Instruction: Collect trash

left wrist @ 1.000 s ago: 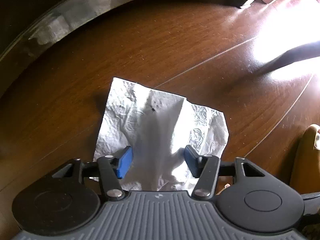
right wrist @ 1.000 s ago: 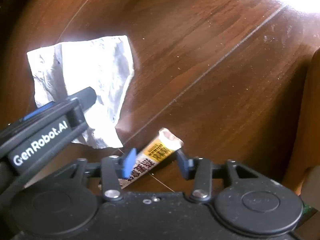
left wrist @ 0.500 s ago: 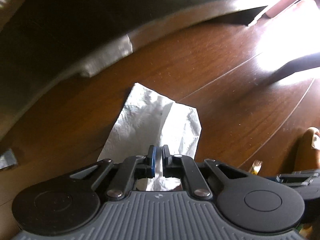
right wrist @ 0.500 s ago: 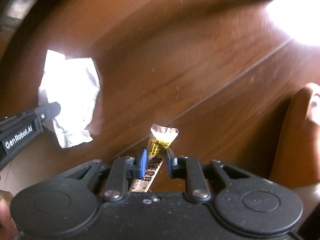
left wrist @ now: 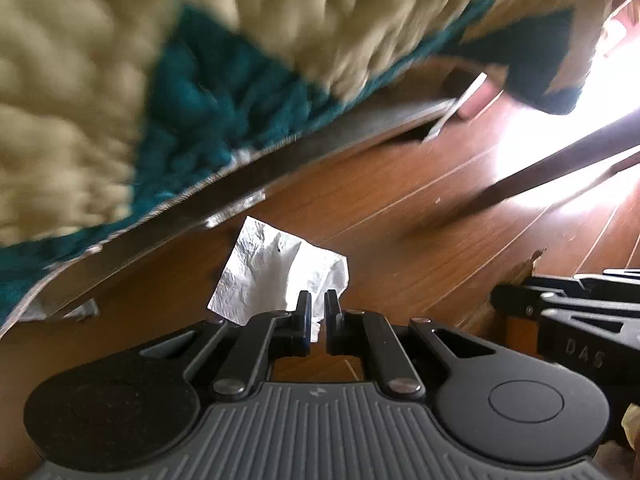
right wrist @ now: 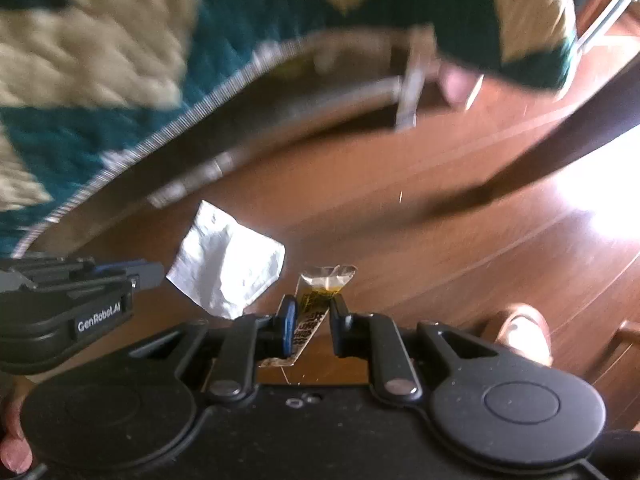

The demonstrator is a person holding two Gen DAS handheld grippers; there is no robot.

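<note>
The left gripper (right wrist: 150, 276) has "GenRobot.AI" in white letters on its side, at the left of the right wrist view; the right gripper (left wrist: 498, 300) shows the letters "DAS" at the right edge of the left wrist view, and the rest is cut off; the wrapper (right wrist: 316, 304) has dark printed writing on yellow and white, too blurry to read; in the left wrist view the left gripper (left wrist: 318, 312) is pinched almost fully closed on the lower corner of the white tissue (left wrist: 276, 272), which hangs in the middle of the frame above the floor (left wrist: 400, 216); in the right wrist view the right gripper (right wrist: 312, 320) has just been closing, and its jaws squeeze the thin wrapper between them, with its clear torn end sticking up past the tips; the tissue (right wrist: 228, 264) shows there too, just left of the wrapper; the brown wood floor fills the middle and right of both views, with bright light at the right; a cream and teal blanket (left wrist: 180, 92) covers the upper left, and its dark edge runs slanting down to the left; a dark bar (left wrist: 540, 176) crosses the right side.
</note>
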